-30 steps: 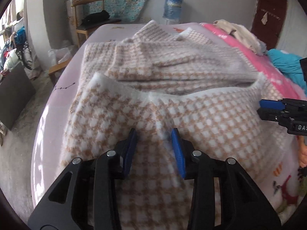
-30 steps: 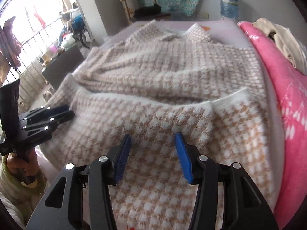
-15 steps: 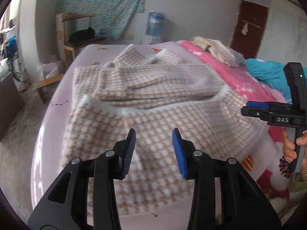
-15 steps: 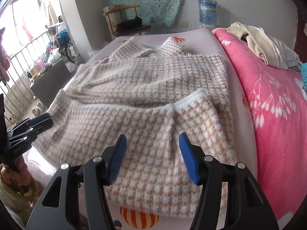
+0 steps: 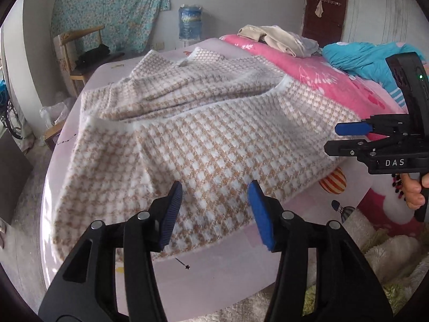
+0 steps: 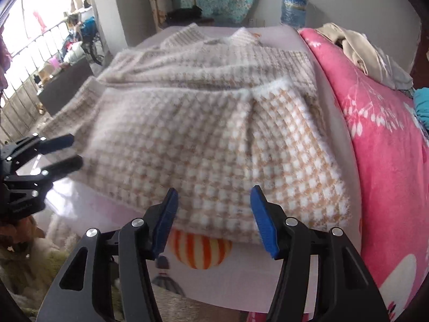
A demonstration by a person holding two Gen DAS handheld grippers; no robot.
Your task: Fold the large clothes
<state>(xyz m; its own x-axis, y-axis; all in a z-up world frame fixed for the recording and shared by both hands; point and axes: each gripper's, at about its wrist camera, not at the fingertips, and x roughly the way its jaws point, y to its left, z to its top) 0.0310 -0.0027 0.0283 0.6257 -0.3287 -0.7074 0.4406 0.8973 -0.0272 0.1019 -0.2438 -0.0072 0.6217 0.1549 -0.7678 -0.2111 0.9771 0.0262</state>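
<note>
Left gripper [image 5: 214, 201]: jaws apart with nothing between them; they have just been opening wider. It hangs over the near edge of the bed, clear of the cloth. From the other camera it shows at the far left [image 6: 69, 151], fingers spread.
Right gripper [image 6: 213, 205]: jaws apart and empty, pads off the fabric. From the left camera it sits at the right edge [image 5: 348, 138], with a person's fingers [image 5: 414, 193] wrapped on its handle.
Sweater [image 5: 201, 139]: a fluffy tan-and-white checked knit spread flat on the bed, just ahead of both grippers. Its lower part is folded up over the body, the white hem lying across the middle. The near fold edge lies directly in front of the blue pads of each gripper.
Bed sheet [image 5: 214, 273]: pale pink, bare strip between the sweater and the grippers.
Balloon print [image 6: 199, 249]: orange-striped, on the sheet just under the right gripper's pads, partly covered by the sweater.
Pink blanket [image 6: 388, 139]: along the right side of the sweater, beside the right gripper.
Chair [image 5: 80, 53]: far beyond the bed, to the left.
</note>
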